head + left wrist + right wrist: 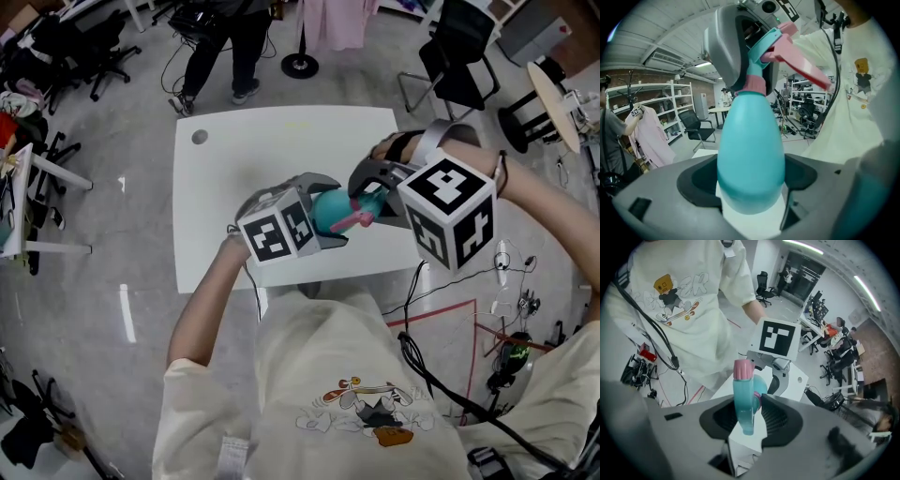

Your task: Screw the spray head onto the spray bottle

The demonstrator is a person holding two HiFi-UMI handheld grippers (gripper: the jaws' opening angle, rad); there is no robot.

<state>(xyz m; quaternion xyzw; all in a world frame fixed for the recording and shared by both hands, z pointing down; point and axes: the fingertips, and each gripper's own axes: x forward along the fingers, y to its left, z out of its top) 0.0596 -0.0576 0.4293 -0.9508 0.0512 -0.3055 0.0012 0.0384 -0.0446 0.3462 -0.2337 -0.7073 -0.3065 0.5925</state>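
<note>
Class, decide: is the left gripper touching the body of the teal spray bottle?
Touching. The left gripper view shows the teal spray bottle wedged between the jaws of the left gripper, each jaw pressing a side of the body with no gap.

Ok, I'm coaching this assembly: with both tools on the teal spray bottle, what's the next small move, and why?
Probably roll the right tool to twist the spray head tighter. That tool is shut on the head, the left tool grips the bottle, and the head sits on the neck at the pink collar; how far it is threaded is unclear.
</note>
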